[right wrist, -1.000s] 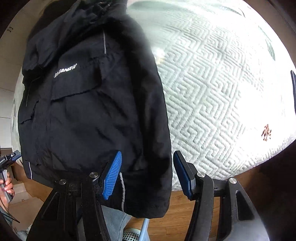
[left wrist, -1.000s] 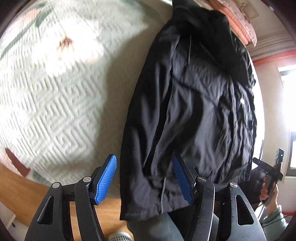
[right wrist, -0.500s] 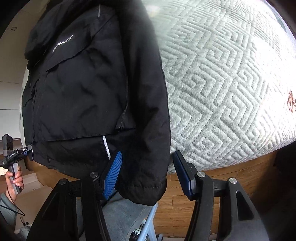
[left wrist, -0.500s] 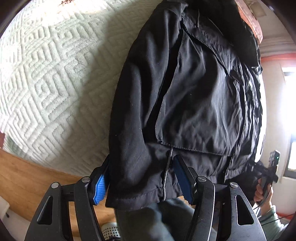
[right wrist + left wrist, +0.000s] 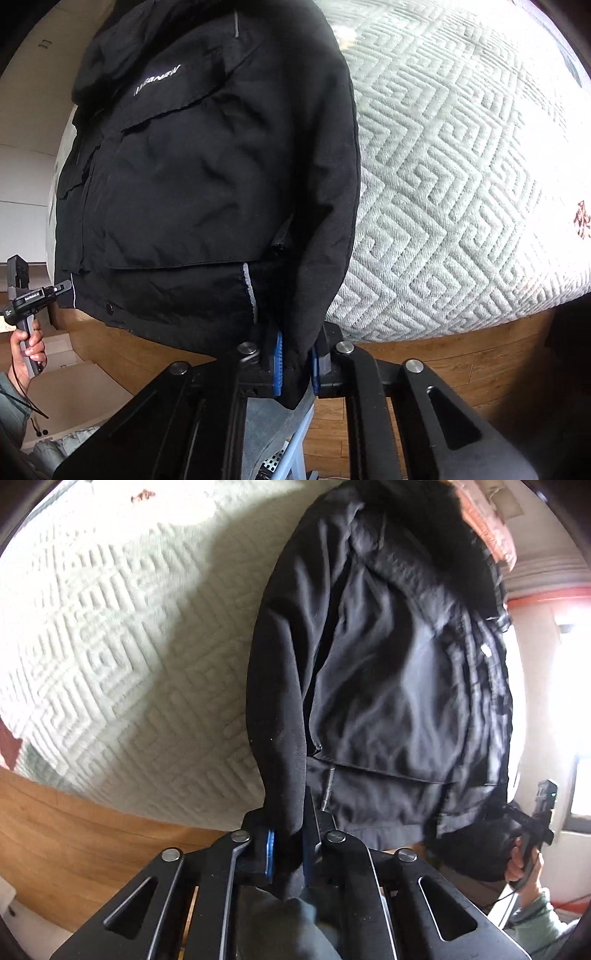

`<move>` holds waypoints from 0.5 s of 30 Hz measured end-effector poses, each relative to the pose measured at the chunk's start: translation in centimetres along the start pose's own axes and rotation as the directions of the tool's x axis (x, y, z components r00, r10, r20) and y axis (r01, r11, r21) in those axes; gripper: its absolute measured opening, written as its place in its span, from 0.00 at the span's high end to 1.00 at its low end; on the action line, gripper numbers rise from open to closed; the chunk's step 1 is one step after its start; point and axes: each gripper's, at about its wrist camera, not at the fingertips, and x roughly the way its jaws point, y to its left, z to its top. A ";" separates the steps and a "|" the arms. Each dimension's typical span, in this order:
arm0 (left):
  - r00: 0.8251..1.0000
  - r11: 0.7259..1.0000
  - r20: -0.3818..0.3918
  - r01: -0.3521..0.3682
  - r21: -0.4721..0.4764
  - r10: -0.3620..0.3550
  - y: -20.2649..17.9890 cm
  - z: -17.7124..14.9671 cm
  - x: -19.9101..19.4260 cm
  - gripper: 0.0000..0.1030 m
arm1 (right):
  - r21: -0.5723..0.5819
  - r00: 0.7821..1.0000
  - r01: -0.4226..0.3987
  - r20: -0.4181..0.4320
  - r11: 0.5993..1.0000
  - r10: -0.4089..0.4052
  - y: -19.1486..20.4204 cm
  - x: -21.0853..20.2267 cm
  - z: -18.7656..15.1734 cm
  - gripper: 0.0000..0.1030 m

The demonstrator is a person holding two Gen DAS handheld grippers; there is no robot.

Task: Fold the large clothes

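I am looking down both grippers at a black jacket (image 5: 399,672) that is lying on a bed (image 5: 110,657) covered with a pale green quilt in a raised zigzag weave. The jacket is lying lengthwise across the bed, its hem hanging just over the near edge, above the wooden floor (image 5: 66,842).

My left gripper (image 5: 290,849) is clamping its blue pads (image 5: 270,853) on the cuff end of one sleeve (image 5: 280,709). That sleeve is running along the jacket's outer side, next to the bare quilt, and its end is bunching up between the closed fingers right at the near edge of the bed. A large flap pocket (image 5: 388,709) is showing just beside the sleeve, with a zip pull hanging below it.

My right gripper (image 5: 295,365) is doing the same on the other sleeve (image 5: 332,184): its blue pads (image 5: 277,363) are pinching the dark cuff, again at the near edge of the bed. Next to it I am seeing a chest pocket with white lettering (image 5: 157,79), a lower flap pocket (image 5: 177,206) and a reflective strip (image 5: 249,288) near the hem.

Each camera is catching the opposite hand at the picture's margin: the person's right hand (image 5: 524,860) gripping its handle in the left view, the left hand (image 5: 29,347) in the right view. Grey trouser fabric (image 5: 269,417) is showing below the right gripper's fingers.
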 end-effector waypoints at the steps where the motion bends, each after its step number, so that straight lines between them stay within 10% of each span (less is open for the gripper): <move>1: 1.000 1.000 0.007 0.004 0.013 -0.004 -0.4 0.1 -0.7 0.91 | -0.004 1.000 0.007 0.005 1.000 -0.007 0.5 -0.6 0.1 0.88; 15: 0.949 0.967 0.198 0.227 0.114 -0.246 -7.2 8.5 -11.5 0.91 | -0.017 0.996 0.020 0.087 1.000 -0.018 7.6 -12.1 7.1 0.90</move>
